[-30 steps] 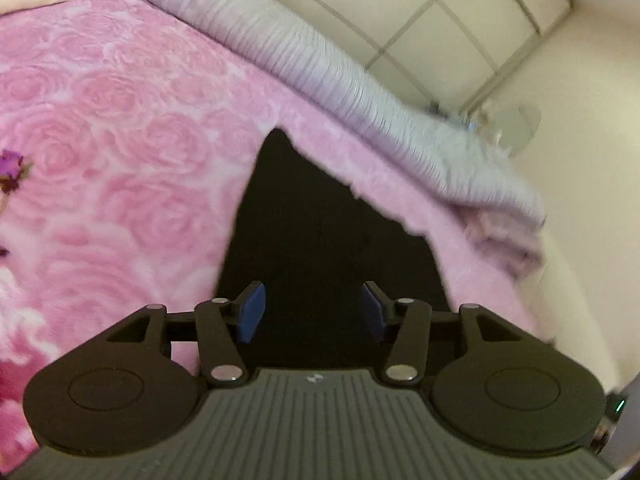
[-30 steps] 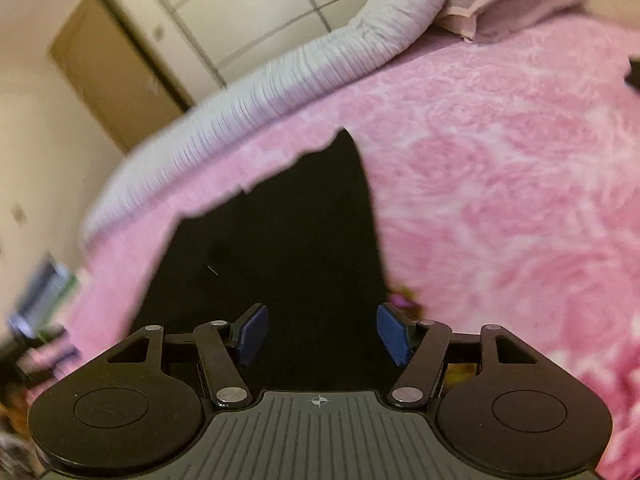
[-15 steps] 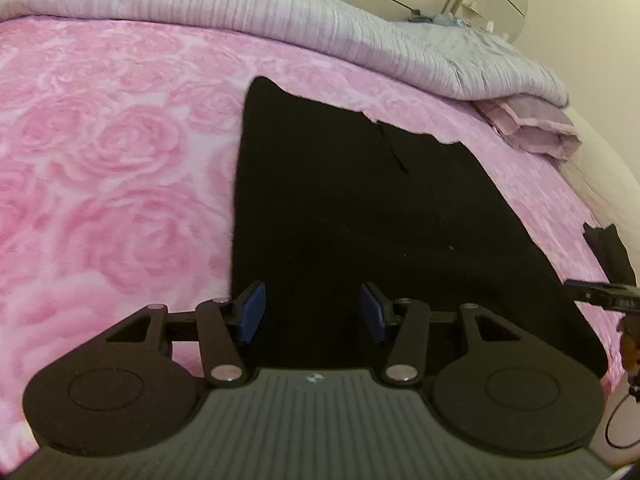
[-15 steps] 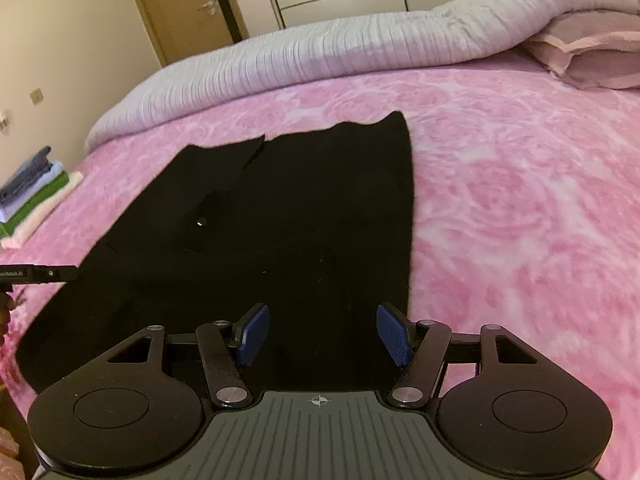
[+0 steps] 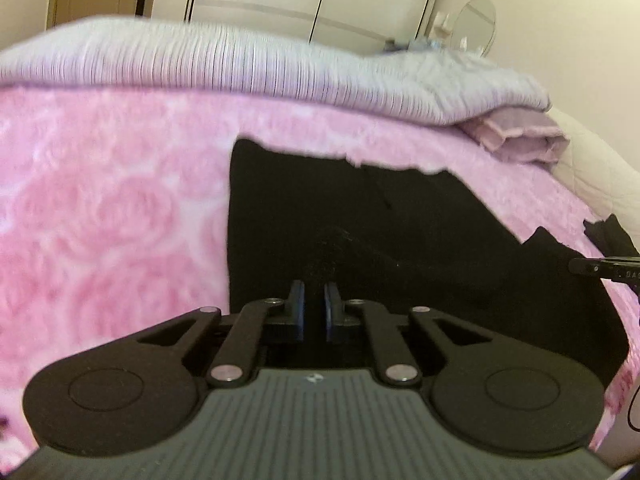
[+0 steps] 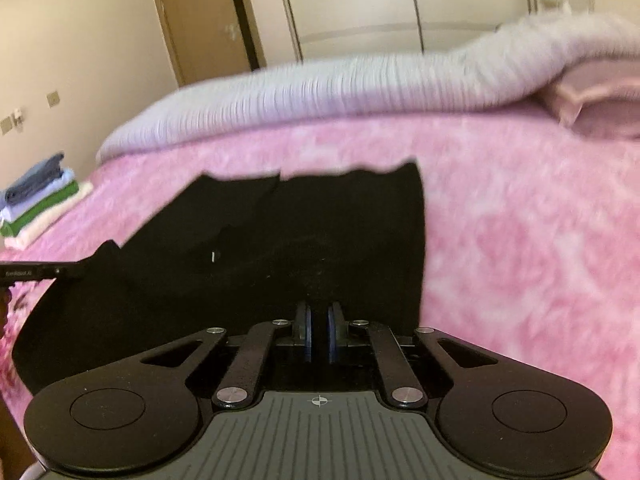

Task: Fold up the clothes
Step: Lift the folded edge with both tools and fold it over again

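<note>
While one black garment point(image 5: 360, 216) lay spread flat on the pink rose-patterned blanket point(image 5: 112, 208), we had both grippers at its near edge.

Our left gripper point(image 5: 314, 294) was closing, its jaws narrowed on a raised pinch of the black cloth; our right gripper point(image 6: 319, 312) had its jaws clamped together on the same garment's near hem. Beyond it we counted one grey ribbed duvet point(image 6: 320, 88), one pink pillow point(image 6: 596, 100), and one stack of folded clothes point(image 6: 38, 200) at the blanket's far left.

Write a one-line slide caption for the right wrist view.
Right gripper pinches the near edge of a black garment spread on a pink rose-print blanket, folded clothes stacked far left.
</note>
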Demonstrator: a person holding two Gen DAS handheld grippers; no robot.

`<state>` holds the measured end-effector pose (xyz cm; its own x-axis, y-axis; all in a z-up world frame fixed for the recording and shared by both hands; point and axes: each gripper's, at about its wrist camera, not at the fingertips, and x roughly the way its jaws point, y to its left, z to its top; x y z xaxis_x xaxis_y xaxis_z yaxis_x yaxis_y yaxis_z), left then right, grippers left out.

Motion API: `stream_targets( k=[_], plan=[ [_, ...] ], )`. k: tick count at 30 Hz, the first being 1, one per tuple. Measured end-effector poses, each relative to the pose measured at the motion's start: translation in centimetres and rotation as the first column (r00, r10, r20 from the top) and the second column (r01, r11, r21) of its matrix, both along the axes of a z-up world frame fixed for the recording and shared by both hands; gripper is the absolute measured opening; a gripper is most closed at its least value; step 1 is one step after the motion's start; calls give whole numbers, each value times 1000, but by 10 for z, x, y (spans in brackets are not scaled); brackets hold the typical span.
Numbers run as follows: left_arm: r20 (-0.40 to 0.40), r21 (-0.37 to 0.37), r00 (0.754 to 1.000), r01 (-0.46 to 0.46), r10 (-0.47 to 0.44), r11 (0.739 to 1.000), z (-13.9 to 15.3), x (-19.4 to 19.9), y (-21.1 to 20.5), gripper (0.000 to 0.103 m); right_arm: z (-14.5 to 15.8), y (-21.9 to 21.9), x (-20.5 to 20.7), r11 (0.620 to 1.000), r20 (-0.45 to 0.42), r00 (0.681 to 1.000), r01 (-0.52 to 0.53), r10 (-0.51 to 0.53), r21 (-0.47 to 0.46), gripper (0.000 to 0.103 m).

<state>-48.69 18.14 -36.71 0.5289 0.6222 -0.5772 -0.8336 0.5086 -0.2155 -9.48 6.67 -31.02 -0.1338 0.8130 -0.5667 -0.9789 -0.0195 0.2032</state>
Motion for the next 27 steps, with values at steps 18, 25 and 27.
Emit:
stream_targets(
  k=[18, 25, 27],
  plan=[
    [-107, 34, 986, -128, 131, 991, 1, -20, -8, 14, -1, -4, 0, 965, 152, 963, 238, -220, -106, 26],
    [-62, 9, 998, 13, -12, 1000, 13, -16, -100, 14, 14, -89, -52, 985, 117, 979, 170, -164, -39, 27],
    [-97, -7, 994, 55, -55, 998, -1, 0, -121, 15, 1, -98, -77, 989, 162, 979, 133, -122, -61, 27]
  ],
)
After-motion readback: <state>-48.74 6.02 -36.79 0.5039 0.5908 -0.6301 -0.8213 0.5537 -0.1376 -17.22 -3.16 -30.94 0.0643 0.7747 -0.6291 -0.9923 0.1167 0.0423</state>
